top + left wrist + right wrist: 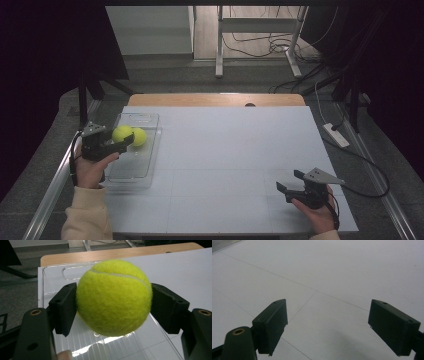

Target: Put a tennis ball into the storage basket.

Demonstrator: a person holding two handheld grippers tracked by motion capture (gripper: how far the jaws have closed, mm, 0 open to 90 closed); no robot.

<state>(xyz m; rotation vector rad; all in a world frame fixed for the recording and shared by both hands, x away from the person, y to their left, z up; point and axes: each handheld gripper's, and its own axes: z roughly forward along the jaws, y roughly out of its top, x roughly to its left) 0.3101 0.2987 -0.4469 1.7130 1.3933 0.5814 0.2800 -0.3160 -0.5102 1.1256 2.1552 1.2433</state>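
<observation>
The left hand-held gripper [124, 141] is seen at the left of the high view, its two black jaws closed on a fuzzy yellow-green tennis ball [114, 300], which is pinched at its widest part, one pad on each side. In the left gripper view the ball sits in the middle of the frame, held above the ribbed floor of a clear plastic rectangular tray [53, 280] (whether it touches that floor cannot be told). In the high view a second yellow-green tennis ball [139, 136] lies in the same tray, just beside the held one and to its right, apparently touching it.

The step in hand is judged to be the carrying of the gripped ball into or out of the tray; which of the two cannot be settled from these pictures. For it to be done well, the pinch should be kept across the ball's middle, and the ball moved straight up or down so that the neighbouring ball is not nudged and the light tray is not dragged by a jaw tip.

The right hand-held gripper [287, 181] rests at the lower right of the high view, well apart from the tray, its jaws spread wide with nothing between them, over the white desk [230, 165].
</observation>
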